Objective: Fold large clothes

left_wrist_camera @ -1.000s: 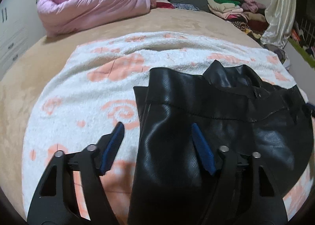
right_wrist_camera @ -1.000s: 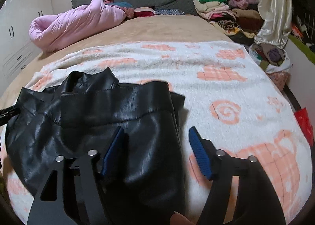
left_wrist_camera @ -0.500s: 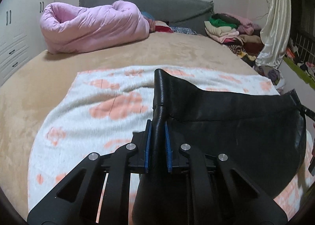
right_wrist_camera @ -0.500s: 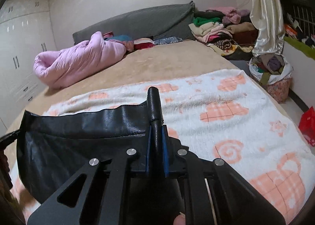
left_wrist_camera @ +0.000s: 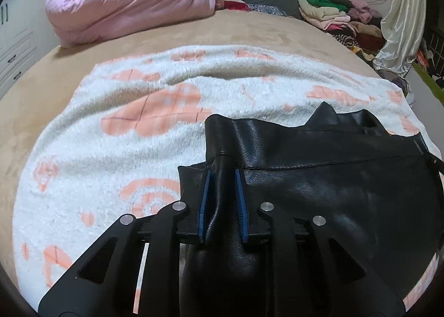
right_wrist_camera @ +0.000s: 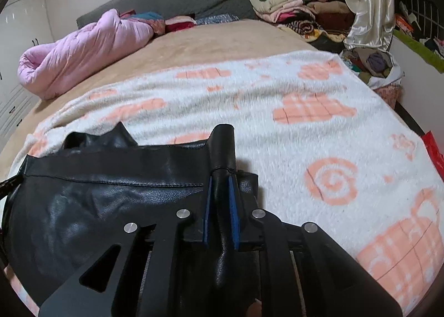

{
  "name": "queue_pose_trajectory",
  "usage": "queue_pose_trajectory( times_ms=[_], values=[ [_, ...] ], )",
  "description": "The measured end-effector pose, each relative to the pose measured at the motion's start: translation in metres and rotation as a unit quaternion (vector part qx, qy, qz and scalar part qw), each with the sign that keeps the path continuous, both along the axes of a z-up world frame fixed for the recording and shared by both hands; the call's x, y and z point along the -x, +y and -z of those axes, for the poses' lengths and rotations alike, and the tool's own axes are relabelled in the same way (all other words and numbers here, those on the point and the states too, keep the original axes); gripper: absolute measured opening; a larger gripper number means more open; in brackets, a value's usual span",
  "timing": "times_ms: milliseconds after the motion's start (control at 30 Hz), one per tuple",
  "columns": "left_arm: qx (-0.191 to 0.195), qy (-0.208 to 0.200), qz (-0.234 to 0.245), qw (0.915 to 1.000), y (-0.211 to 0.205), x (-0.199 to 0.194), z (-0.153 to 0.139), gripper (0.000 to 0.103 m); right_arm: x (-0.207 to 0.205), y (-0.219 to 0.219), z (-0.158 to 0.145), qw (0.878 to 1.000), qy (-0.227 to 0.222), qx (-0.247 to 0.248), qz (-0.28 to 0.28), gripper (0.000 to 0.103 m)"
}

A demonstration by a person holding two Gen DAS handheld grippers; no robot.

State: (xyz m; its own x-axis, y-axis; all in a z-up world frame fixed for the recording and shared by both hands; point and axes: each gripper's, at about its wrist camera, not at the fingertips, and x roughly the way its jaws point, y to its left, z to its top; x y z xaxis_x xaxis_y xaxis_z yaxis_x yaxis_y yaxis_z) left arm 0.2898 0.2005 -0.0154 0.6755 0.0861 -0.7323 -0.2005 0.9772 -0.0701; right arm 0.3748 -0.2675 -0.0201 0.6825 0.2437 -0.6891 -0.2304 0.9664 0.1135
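Grippers, left [left_wrist_camera: 221,200] and right [right_wrist_camera: 221,207], each clamp the black leather garment [left_wrist_camera: 333,195], which we have lowered from mid-air back onto the blanket [left_wrist_camera: 116,156], fold under way.

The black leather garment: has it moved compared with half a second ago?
Yes. The black leather garment has come down: its held waistband stood raised above the patterned blanket, and now lies low against it, between both grippers' fingers.

Home bedroom, bed [left_wrist_camera: 249,31], pink duvet [left_wrist_camera: 130,0], clothes piles [right_wrist_camera: 291,9], white wardrobe [right_wrist_camera: 22,28]
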Motion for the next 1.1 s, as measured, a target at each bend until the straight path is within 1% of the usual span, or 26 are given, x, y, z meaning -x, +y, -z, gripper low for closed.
queue_pose_trajectory(
  times_ms=[167,300,467,500,533,567,600,633,667,700,733,767,800,833,900,967,1000,1033,1100],
  values=[
    [0.017,0.005,-0.004,0.9998,0.004,0.000,0.007,0.015,-0.001,-0.002,0.008,1.000,0.014,-0.008,0.007,0.013],
    [0.011,0.004,-0.006,0.9999,0.004,0.000,0.006,0.017,0.002,0.001,0.007,1.000,0.012,0.003,0.014,0.013],
    [0.000,0.005,-0.008,1.0000,0.002,0.002,0.003,0.020,0.005,0.002,0.003,1.000,0.013,0.011,0.017,0.017],
    [0.000,0.004,-0.009,1.0000,0.001,0.002,0.003,0.021,0.005,0.001,0.004,1.000,0.015,0.008,0.019,0.021],
    [0.000,0.004,-0.010,0.9999,0.001,0.003,0.002,0.021,0.005,0.000,0.003,1.000,0.018,0.007,0.022,0.029],
    [0.002,0.004,-0.010,0.9999,0.002,0.003,0.001,0.022,0.005,-0.002,0.003,0.999,0.021,0.008,0.028,0.034],
    [0.003,0.005,-0.011,0.9999,0.002,0.004,0.000,0.023,0.005,-0.005,0.002,0.999,0.026,0.005,0.036,0.042],
    [0.003,0.005,-0.014,0.9999,0.003,0.005,-0.001,0.027,0.005,-0.008,0.002,0.999,0.028,-0.002,0.039,0.045],
    [0.003,0.006,-0.016,0.9999,0.003,0.006,-0.002,0.032,0.005,-0.012,0.001,0.999,0.031,-0.012,0.039,0.046],
    [0.003,0.007,-0.018,0.9998,0.004,0.007,-0.003,0.036,0.006,-0.016,0.000,0.998,0.036,-0.021,0.041,0.052],
    [0.007,0.008,-0.021,0.9997,0.006,0.010,-0.005,0.046,0.007,-0.019,-0.001,0.998,0.040,-0.024,0.042,0.060],
    [0.012,0.008,-0.022,0.9996,0.007,0.012,-0.006,0.056,0.009,-0.022,-0.003,0.998,0.041,-0.031,0.041,0.062],
    [0.020,0.007,-0.024,0.9995,0.009,0.014,-0.008,0.059,0.010,-0.024,-0.003,0.998,0.041,-0.035,0.040,0.064],
    [0.026,0.006,-0.026,0.9993,0.012,0.018,-0.011,0.062,0.013,-0.026,-0.005,0.998,0.044,-0.040,0.036,0.069],
    [0.031,0.005,-0.030,0.9991,0.015,0.024,-0.015,0.064,0.017,-0.030,-0.007,0.997,0.050,-0.049,0.028,0.075],
    [0.043,0.001,-0.037,0.9984,0.021,0.033,-0.017,0.081,0.024,-0.032,-0.008,0.996,0.061,-0.064,0.008,0.076],
    [0.053,0.003,-0.039,0.9978,0.024,0.037,-0.017,0.081,0.026,-0.032,-0.009,0.996,0.066,-0.066,0.005,0.076],
    [0.076,0.006,-0.039,0.9963,0.028,0.043,-0.015,0.081,0.030,-0.032,-0.010,0.995,0.070,-0.070,-0.004,0.076],
    [0.108,0.009,-0.037,0.9935,0.033,0.050,-0.013,0.081,0.036,-0.031,-0.011,0.994,0.076,-0.075,-0.017,0.076]
  ],
)
